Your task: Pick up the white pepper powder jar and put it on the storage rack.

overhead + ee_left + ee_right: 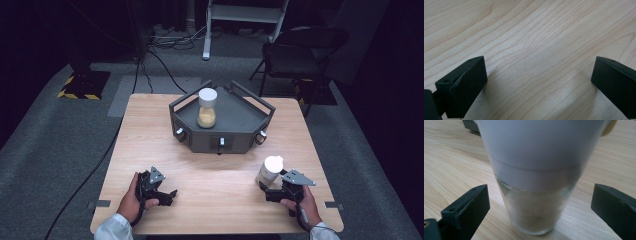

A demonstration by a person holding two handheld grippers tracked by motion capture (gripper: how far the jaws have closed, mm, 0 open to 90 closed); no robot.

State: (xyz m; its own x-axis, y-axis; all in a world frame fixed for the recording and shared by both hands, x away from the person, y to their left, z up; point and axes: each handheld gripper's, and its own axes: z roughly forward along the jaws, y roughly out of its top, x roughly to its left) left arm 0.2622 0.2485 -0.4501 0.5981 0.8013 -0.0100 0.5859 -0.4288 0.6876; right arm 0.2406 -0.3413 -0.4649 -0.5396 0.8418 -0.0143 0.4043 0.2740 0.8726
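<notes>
A clear jar with a white lid (pixel 269 170) stands on the wooden table (pixel 215 165) at the front right; its pale powder shows close up in the right gripper view (pixel 536 202). My right gripper (pixel 266 192) is open just behind it, a jaw on either side of the jar (pixel 539 192) and apart from it. A second white-lidded jar of yellow powder (pixel 207 108) stands upright on the dark tray-topped box (pixel 235 122) at the table's middle back. At the front left my left gripper (pixel 170 196) rests open over bare wood (pixel 539 75).
The dark box has raised rails and several knobs (pixel 221 142) on its front faces. Beyond the table stand a black folding chair (pixel 300 55) and a white stand (pixel 206 50). Cables (pixel 150 60) run over the grey carpet at the left.
</notes>
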